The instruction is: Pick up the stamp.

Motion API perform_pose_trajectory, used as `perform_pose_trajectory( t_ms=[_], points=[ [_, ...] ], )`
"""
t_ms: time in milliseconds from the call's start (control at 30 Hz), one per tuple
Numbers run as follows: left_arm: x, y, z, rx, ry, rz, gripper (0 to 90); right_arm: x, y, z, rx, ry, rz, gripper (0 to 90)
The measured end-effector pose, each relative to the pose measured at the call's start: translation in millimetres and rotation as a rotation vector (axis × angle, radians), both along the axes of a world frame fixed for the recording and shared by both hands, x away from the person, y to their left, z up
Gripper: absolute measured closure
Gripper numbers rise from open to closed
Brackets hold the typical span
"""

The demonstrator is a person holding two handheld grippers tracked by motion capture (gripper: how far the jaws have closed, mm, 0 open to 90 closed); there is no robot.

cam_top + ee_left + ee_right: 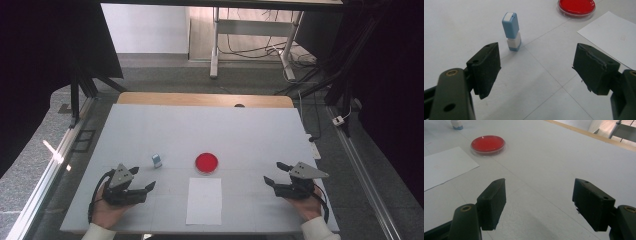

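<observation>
Your left gripper (142, 179) rested low on the white counter (150, 130), jaws spread wide and holding nothing. Just ahead of it the blue-and-white stamp (512, 31) stood upright on its end, long axis vertical, its white-labelled top tipped slightly away toward the counter's far left. To its right sat the red-filled petri dish (206, 163), with the white paper sheet (204, 200) lying just below it. Your right gripper (274, 173) lay well apart at the right, jaws equally wide and empty.
</observation>
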State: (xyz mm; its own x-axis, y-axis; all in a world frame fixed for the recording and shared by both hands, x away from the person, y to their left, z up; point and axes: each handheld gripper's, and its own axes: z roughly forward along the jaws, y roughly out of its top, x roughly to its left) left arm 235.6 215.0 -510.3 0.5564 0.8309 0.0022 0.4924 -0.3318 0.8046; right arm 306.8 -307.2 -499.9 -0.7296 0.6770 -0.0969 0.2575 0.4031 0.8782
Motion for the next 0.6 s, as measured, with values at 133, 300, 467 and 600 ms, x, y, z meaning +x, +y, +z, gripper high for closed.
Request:
perform_pose_trajectory(
  t_ms=[133,300,467,600],
  points=[
    [0.2,-1.5,2.3,0.005,-0.005,-0.002,22.1,-0.8,0.4,0.0,0.003,-0.003,0.003,27.5],
    [1.7,-3.0,6.2,0.012,-0.016,-0.004,22.1,-1.1,0.0,-0.3,0.003,0.003,0.001,28.9],
    [2.2,-3.7,9.3,0.021,-0.017,-0.005,22.1,-0.9,0.1,-0.6,0.001,0.005,-0.001,29.0],
    [4.5,-3.2,13.0,0.016,-0.017,-0.006,22.1,-1.1,-0.1,-0.6,0.002,0.004,-0.007,29.0]
  ],
)
